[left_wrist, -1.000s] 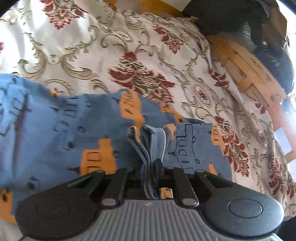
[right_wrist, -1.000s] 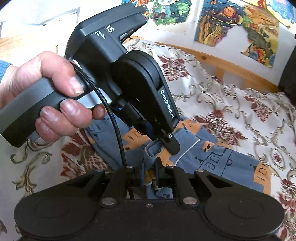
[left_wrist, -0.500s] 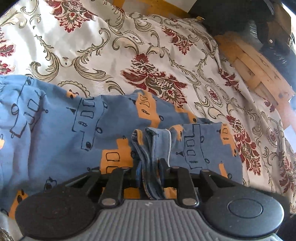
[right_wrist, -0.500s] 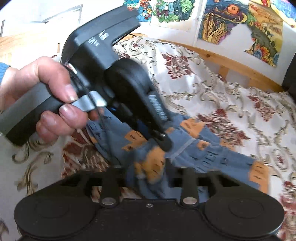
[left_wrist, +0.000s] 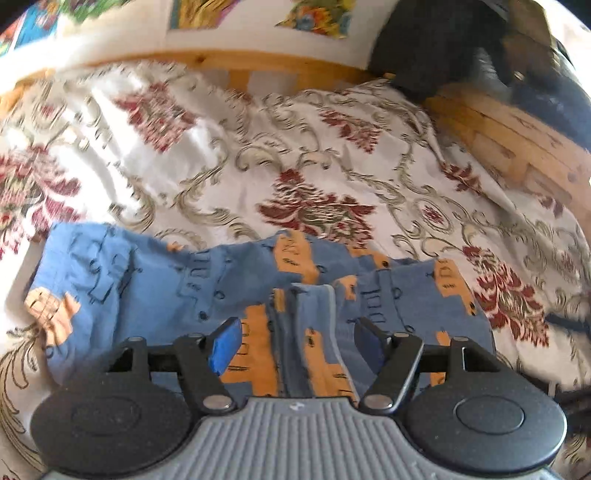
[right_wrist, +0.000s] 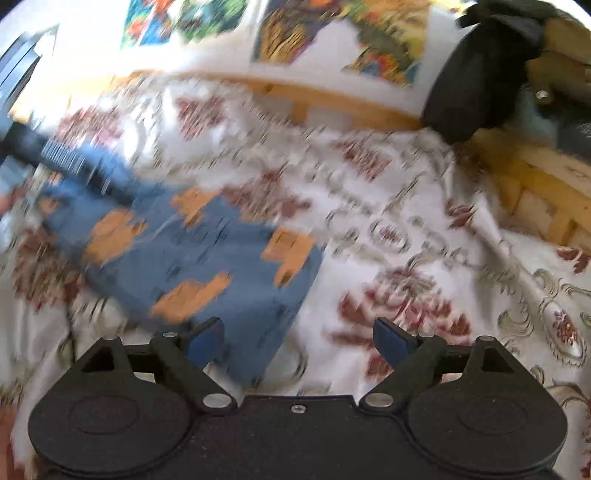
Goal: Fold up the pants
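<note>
The blue pants with orange and dark truck prints lie folded on the flowered bedspread. My left gripper is open, its blue pads spread either side of the bunched cuff edges, which rest loose between them. In the blurred right wrist view the pants lie left of centre. My right gripper is open above the pants' near corner and the bedspread. A dark streak of the left gripper's body shows at the left edge.
A wooden bed rail runs along the far side, with bright pictures on the wall above. A black bag sits at the far right corner by a wooden slatted frame.
Both grippers have opened and let go of the pants' cuffs. The pants now lie on the bedspread. The right gripper has swung quickly away to the right, blurring its view.
</note>
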A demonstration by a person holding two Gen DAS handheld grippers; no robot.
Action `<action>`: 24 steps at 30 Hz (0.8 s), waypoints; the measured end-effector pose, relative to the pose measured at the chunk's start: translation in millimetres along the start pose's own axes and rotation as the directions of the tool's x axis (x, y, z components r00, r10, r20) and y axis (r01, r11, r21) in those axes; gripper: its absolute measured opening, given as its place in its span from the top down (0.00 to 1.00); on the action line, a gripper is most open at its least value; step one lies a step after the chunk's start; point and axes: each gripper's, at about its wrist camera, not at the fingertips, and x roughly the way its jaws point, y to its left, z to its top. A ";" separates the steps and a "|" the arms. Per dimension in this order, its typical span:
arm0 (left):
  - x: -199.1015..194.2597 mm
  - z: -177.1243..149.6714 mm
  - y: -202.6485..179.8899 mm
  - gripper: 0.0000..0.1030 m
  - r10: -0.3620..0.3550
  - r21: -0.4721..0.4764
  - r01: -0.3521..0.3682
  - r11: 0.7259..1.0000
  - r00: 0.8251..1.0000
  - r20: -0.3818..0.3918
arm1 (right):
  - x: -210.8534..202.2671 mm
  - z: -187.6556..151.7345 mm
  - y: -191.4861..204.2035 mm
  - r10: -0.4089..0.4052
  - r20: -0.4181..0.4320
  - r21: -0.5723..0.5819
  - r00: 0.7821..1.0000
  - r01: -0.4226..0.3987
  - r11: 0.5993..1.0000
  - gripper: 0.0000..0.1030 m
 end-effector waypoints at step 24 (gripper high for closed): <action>24.8 -36.3 -28.4 0.11 0.324 0.166 -0.322 0.932 0.946 0.017 | 55.9 -5.7 5.3 0.056 -0.065 -0.306 0.996 -0.073 0.949 0.05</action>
